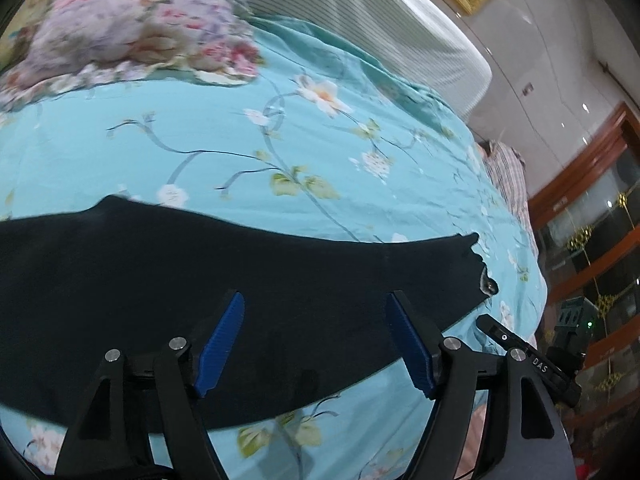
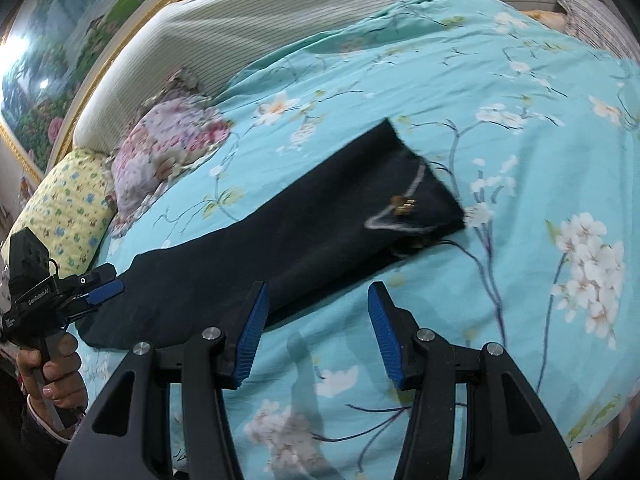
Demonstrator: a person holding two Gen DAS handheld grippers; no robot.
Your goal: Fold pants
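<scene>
Pants: black pants (image 2: 304, 232) lie flat lengthwise on the teal floral bedsheet (image 2: 520, 160), waistband end with gold trim far from me.
Left gripper (image 1: 316, 344): jaws spread, hovering over the dark cloth, holding nothing.
Right gripper (image 2: 316, 336): jaws apart, empty, just off the near edge.
Surroundings: floral pillow (image 2: 172, 148) near the headboard (image 2: 280, 28).
Risk: I'd guess pinching one layer only, or catching sheet, skews the fold.
</scene>
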